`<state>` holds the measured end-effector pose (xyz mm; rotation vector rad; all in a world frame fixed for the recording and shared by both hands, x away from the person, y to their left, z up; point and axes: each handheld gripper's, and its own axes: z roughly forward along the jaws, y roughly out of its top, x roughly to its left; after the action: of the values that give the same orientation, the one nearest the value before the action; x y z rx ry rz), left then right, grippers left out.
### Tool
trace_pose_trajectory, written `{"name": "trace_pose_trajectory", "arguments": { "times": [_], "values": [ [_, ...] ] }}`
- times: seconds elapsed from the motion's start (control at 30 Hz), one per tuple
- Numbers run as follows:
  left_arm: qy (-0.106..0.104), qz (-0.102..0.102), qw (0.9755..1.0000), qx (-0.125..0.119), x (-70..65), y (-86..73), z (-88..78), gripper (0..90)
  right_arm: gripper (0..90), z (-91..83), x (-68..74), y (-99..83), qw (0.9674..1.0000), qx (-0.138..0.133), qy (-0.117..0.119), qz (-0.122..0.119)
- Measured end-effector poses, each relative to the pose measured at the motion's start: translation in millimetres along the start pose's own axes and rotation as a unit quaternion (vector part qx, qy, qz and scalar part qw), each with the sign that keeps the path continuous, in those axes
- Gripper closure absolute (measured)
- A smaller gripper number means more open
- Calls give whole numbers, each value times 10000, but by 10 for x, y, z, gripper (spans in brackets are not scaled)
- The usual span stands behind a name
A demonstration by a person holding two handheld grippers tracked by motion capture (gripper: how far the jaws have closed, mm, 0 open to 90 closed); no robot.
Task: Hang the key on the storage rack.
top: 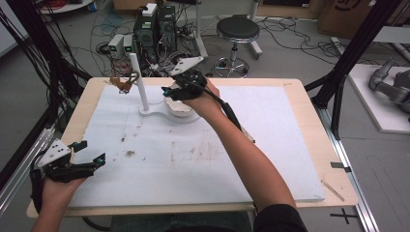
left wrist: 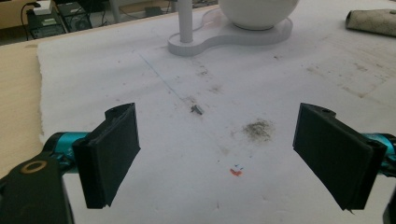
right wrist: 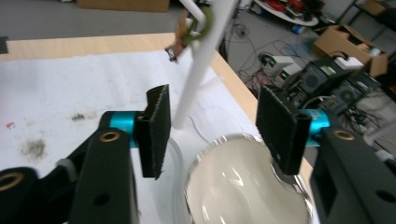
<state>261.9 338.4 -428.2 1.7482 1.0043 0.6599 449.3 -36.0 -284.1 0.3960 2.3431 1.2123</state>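
While the right tool (top: 169, 90) hovers with its jaws standing apart and holding nothing just over the bowl (right wrist: 245, 182), the bowl sits in its white stand (left wrist: 224, 39) at the far middle of the surface (top: 300, 145). The stand's upright post (top: 138, 79), with a hook (top: 131, 77) and small brown piece (top: 118, 83), rises close beside and could obstruct. The left tool (top: 87, 152) rests wide and empty at the near left edge, probably waiting.

Right gripper (top: 170, 90) extended, jaws parted; left gripper (top: 89, 153) open.
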Motion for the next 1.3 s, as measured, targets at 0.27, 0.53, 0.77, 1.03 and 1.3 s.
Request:
{"name": "trace_pose_trajectory", "arguments": {
  "times": [0.27, 0.53, 0.77, 1.03, 1.3],
  "values": [
    [-123, 1, 9999, -69, -1, 86, 159, 144, 406, -499, -136, -389, 9991, -62, -276, 316],
    [-368, 75, 9993, -60, -35, 182, 411, 144, 384, -936, -196, -839, 9963, -75, -524, 683],
    [-594, 184, 9981, -53, -99, 282, 650, 144, 370, -1281, -178, -1222, 9920, -205, -795, 960],
    [-713, 234, 9971, -87, -155, 355, 816, 144, 339, -1618, -216, -1708, 9834, -233, -1081, 1439],
    [-723, 254, 9970, -139, -173, 394, 887, 144, 295, -1794, -185, -2150, 9731, -213, -1368, 1840]
  ]
}}
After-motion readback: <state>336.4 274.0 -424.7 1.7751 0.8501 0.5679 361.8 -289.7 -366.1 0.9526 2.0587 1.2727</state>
